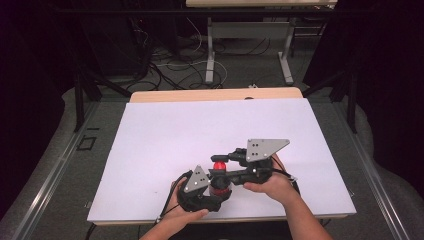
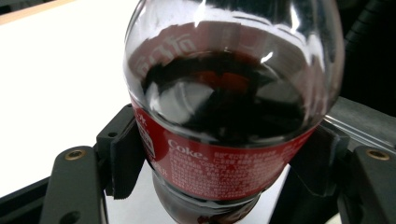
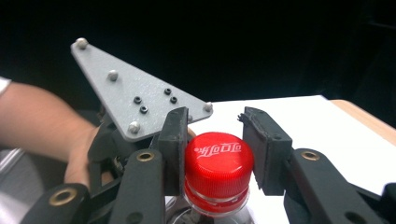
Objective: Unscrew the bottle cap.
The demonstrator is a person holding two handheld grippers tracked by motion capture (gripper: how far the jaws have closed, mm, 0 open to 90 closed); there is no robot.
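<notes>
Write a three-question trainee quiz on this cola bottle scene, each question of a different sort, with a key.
1. True or false: the left gripper is clamped on the bottle at its red label.
2. What do the right gripper jaws close on? A) the red cap B) the label C) the white table
3. Fill in: the liquid in the bottle is ___ in colour.

Key: 1 true; 2 A; 3 dark.
</notes>
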